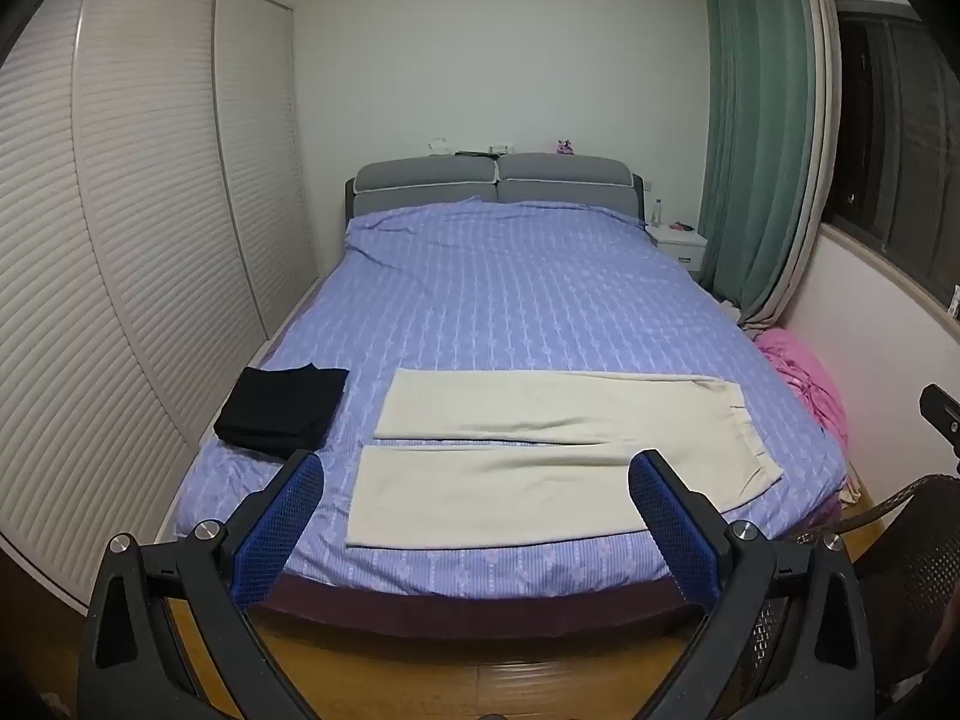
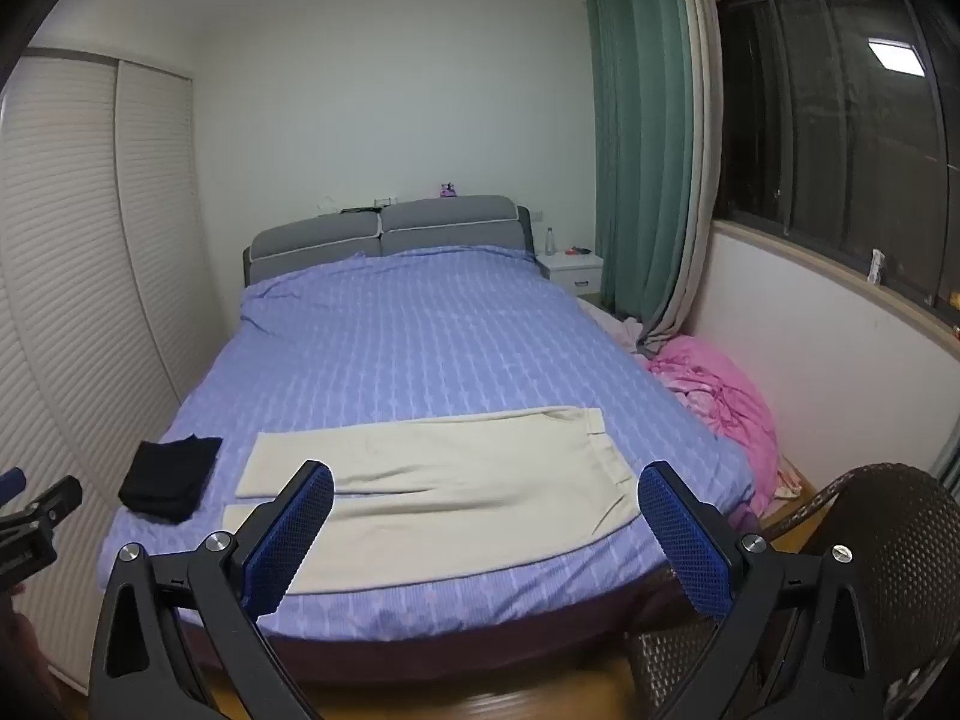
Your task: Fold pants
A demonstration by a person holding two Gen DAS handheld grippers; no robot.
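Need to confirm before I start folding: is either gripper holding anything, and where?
Nothing is held. The left gripper and right gripper are both open, short of the cream pants.

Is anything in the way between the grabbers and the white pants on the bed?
Nothing visible is. The pants lie flat near the bed's foot, and both the left gripper and right gripper hang open in front of them. The black clothes sit off to the side.
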